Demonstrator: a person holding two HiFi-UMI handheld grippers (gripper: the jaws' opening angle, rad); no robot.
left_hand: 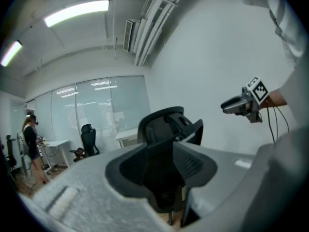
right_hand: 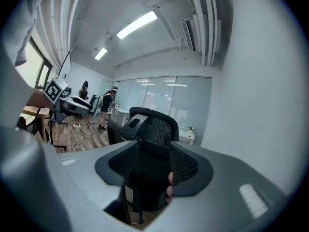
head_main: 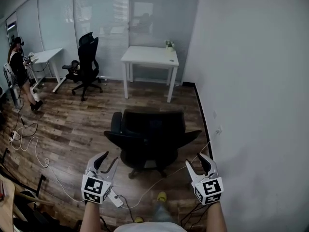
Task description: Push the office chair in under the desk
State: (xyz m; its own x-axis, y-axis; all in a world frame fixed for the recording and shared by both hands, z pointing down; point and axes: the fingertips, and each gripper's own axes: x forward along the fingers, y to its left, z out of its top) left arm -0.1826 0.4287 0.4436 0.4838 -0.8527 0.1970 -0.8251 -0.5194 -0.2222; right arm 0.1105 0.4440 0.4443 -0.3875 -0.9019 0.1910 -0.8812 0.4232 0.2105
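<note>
Head view only: black office chair [head_main: 147, 139] stands on the plank wood floor [head_main: 72, 124], back toward the person and well short of the white surface [head_main: 149, 56] that carries a small plant [head_main: 169, 45], with the white wall [head_main: 251, 81] close on the right, and loose white cables [head_main: 29, 144] and a second black chair [head_main: 87, 64] off left. Gripper views only: mesh backrest, curved plastic headrest, ceiling strip lights [left_hand: 77, 12]. Left gripper [head_main: 108, 159] and right gripper [head_main: 198, 162] hover just behind the chair, fingers apart on both, nothing clamped
</note>
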